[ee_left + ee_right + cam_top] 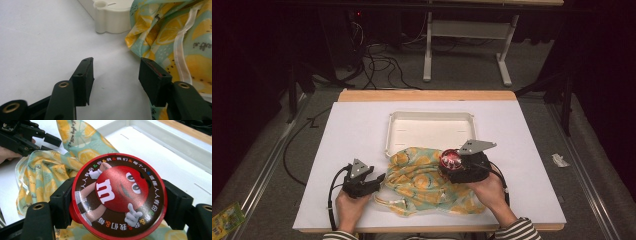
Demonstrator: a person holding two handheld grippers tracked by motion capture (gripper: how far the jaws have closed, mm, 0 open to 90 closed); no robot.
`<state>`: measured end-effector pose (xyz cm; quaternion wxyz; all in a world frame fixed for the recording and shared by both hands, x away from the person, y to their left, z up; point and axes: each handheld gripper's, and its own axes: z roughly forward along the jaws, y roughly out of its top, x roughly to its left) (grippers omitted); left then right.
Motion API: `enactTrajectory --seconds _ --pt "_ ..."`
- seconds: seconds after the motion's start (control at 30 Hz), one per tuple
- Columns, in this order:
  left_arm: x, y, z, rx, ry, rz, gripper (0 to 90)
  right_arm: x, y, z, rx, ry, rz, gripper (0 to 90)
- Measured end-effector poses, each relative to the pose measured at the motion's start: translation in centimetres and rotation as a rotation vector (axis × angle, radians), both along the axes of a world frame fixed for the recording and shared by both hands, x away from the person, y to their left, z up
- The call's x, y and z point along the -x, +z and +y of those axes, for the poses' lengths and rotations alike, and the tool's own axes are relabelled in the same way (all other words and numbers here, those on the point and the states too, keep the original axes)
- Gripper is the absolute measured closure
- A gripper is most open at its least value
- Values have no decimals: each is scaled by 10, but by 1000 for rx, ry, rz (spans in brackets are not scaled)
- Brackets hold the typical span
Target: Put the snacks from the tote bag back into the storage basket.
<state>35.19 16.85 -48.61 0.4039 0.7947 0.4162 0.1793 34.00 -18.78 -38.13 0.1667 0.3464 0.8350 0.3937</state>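
Resting on the white table (352, 130), a white tray (430, 129) sits behind a lemon-print cloth (422, 182) that overlaps its near rim. Right gripper (117, 200) clamps a round red candy tin (118, 196) edge to edge, above the cloth, just before the tray. Left gripper (116, 75) jaws wide, nothing between them, beside the cloth's edge.

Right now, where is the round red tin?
The red tin sits clamped in the right gripper, held above the lemon-print cloth, just in front of the white tray.
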Motion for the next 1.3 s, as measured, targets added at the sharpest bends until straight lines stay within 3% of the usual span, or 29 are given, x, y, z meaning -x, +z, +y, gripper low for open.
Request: enactTrajectory --seconds 0.63,1.3 --pt "0 0 0 3 1 -2 463 -15 15 -14 -4 -37 -5 259" --pt "0 0 1 1 -2 -4 463 -50 25 -19 -1 -76 0 259"
